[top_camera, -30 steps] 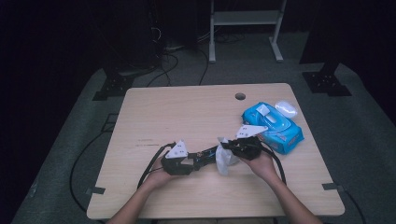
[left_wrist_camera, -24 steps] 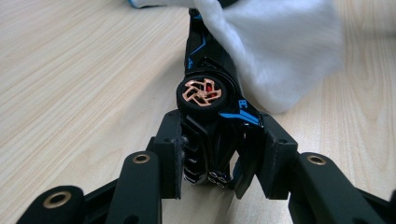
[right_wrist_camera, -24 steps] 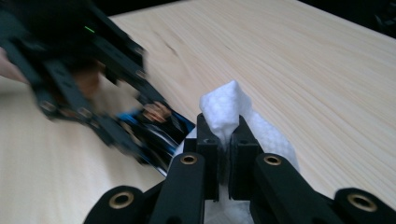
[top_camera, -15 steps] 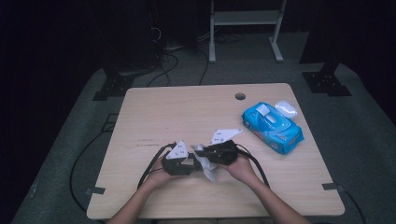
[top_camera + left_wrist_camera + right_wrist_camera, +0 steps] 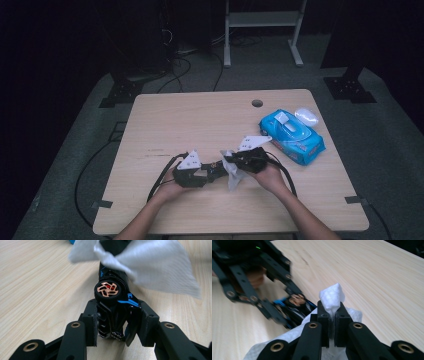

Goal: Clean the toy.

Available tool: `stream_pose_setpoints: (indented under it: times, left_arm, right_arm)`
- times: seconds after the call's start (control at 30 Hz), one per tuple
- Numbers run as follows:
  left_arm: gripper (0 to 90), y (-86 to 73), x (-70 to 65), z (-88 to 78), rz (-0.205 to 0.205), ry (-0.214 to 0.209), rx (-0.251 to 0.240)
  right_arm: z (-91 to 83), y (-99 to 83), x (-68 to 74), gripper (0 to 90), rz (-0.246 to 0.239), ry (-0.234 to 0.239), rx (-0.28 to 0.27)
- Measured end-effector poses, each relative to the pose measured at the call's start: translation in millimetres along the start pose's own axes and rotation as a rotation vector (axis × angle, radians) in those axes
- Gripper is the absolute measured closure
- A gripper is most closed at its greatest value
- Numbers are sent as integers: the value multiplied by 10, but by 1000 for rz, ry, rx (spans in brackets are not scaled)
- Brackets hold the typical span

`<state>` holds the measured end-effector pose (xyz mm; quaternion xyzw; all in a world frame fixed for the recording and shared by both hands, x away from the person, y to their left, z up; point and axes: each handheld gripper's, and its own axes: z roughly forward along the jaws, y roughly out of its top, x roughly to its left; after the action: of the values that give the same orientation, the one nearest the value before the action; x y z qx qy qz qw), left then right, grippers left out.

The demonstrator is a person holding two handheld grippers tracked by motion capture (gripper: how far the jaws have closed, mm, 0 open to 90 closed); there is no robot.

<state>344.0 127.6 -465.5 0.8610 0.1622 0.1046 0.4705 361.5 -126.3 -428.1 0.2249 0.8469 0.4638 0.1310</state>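
A black toy car point(image 5: 113, 297) with blue trim and a copper wheel is clamped between the pads of my left gripper point(image 5: 117, 325), nose pointing away. My right gripper point(image 5: 332, 315) is shut on a bunched white wipe point(image 5: 332, 298). The wipe point(image 5: 155, 267) drapes over the far end of the car. In the high view the left gripper point(image 5: 207, 172) and right gripper point(image 5: 231, 159) meet near the table's front edge, with the wipe point(image 5: 234, 175) hanging between them. The car point(image 5: 295, 306) and the left gripper's jaws also lie just left of the wipe in the right gripper view.
A blue pack of wipes point(image 5: 291, 135) lies at the table's right side, with a small white oval object point(image 5: 306, 116) behind it. A cable hole point(image 5: 257, 103) sits near the far edge. Cables trail from both grippers over the wooden table point(image 5: 190, 120).
The right gripper with the wipe moved left onto the car, then slid back a little to the right. The left gripper and the car stayed put.
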Motion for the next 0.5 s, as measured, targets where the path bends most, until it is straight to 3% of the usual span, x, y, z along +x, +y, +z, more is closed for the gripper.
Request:
stream_pose_setpoints:
  times: [0.07,0.33,0.5]
  left_arm:
    - [583,1,-3,0,4,2,0]
    - [583,-5,5,3,-2,-3,-6]
    - [583,0,2,1,3,0,-1]
  right_arm:
    - [-96,-64,-91,850,33,-19,-9]
    - [-280,-168,-248,850,62,-73,7]
    - [-261,-123,-193,850,62,-53,-9]
